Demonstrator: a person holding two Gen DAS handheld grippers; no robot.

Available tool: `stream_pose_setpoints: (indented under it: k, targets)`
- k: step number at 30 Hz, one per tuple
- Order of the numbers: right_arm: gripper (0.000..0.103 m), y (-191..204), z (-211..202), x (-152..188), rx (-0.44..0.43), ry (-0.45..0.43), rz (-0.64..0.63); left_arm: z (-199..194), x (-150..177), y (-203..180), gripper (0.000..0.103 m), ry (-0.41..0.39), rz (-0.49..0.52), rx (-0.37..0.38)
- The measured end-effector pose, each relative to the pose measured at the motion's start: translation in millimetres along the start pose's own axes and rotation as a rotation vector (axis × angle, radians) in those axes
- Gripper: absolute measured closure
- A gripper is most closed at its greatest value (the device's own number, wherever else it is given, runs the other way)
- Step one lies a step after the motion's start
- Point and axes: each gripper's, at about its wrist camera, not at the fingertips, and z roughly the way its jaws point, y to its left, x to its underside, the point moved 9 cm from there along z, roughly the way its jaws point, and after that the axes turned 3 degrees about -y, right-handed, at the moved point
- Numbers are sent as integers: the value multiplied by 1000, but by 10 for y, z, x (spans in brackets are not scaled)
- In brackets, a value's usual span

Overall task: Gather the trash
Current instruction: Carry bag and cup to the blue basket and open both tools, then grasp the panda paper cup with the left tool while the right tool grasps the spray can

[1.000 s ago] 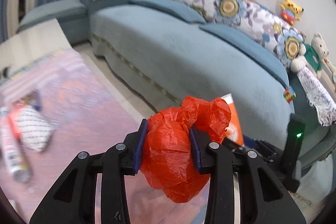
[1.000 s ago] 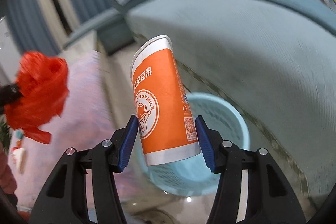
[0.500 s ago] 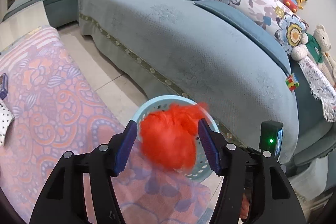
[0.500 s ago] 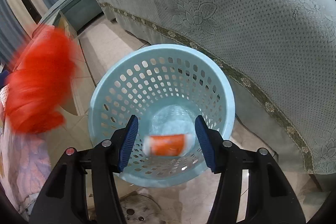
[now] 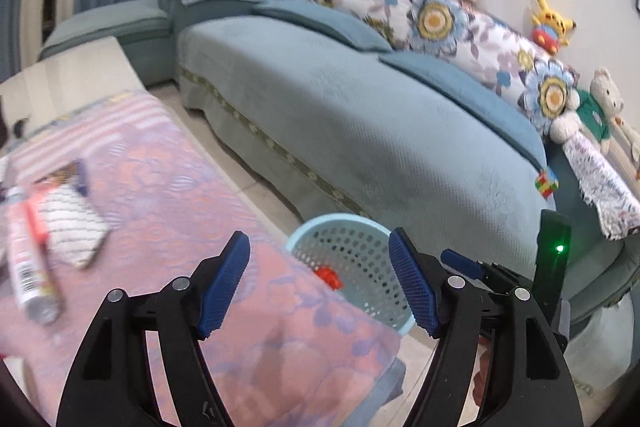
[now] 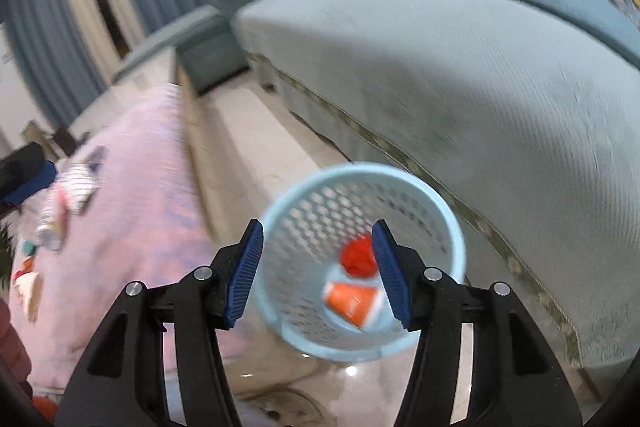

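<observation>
Both grippers are empty: the left gripper [image 5: 320, 283] is opening its jaws wide, the right gripper [image 6: 318, 269] gapes partway. Bag [image 6: 357, 256] and cup [image 6: 351, 302] lie in the basket [image 6: 450, 223], which stands on open floor between sofa [image 6: 480, 75] and table edge [image 5: 320, 287].

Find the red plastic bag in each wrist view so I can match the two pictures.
Left wrist view: the red bag shows low in the centre, a small patch inside the blue basket, half hidden behind the pink tablecloth's edge.
Right wrist view: the red bag lies low in the centre, at the basket's bottom, just above the orange cup.
Shared landmark: the blue basket beside the blue sofa.
</observation>
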Motion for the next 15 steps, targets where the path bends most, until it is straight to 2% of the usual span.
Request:
stream_pose_setpoints:
  k: [6,9,15]
  targets:
    - [50,923,-360,-212,-156,-88,-126,-867,-68,517,26,-137,-87,-110]
    - [50,1445,-432,-230,-254,-93,-177,-1340,44,992,24,-186,-178,-213]
    - [50,2356,-341,-97,-358,-71,-304,-1965,493,1826,25,-188,-300,-406]
